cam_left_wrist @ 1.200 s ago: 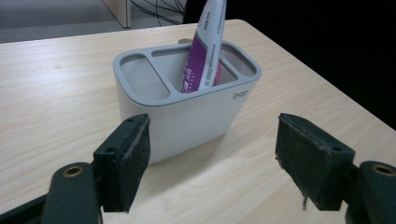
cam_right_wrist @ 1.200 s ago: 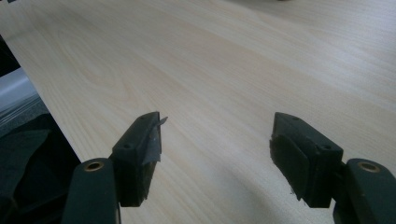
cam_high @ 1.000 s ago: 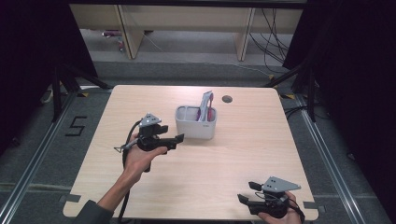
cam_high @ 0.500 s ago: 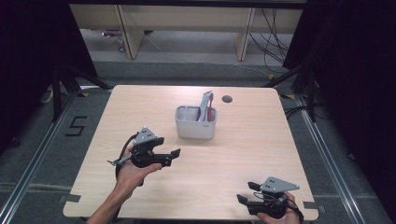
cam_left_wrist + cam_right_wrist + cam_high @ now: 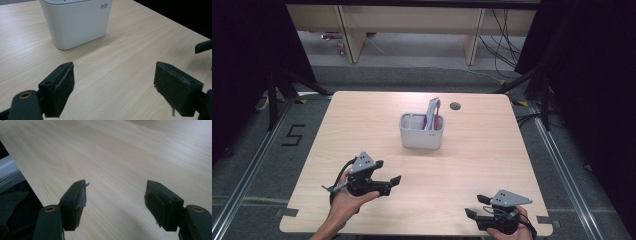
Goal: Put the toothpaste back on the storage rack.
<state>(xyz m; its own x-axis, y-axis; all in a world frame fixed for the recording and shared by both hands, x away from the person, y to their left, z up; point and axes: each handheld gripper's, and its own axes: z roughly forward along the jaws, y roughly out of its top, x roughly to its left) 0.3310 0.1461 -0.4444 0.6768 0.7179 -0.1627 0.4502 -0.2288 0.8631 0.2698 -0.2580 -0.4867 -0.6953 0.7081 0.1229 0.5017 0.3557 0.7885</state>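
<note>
A white holder [image 5: 421, 132] stands just past the middle of the pale wooden desk [image 5: 492, 155], with a pink-and-white packet [image 5: 432, 114] upright in its right compartment. From the holder, the left gripper [image 5: 393, 182] sits at about seven o'clock, held low over the desk; its jaws have just been opening and stand wide with nothing between them. In the left gripper view the holder's white wall [image 5: 75, 22] lies ahead. The right gripper [image 5: 473, 206] rests near the desk's near-right corner, at about five o'clock, its jaws wide and empty. A dark round grommet [image 5: 455, 106] marks the far edge. Grey floor, rails and wooden shelving surround the desk.
</note>
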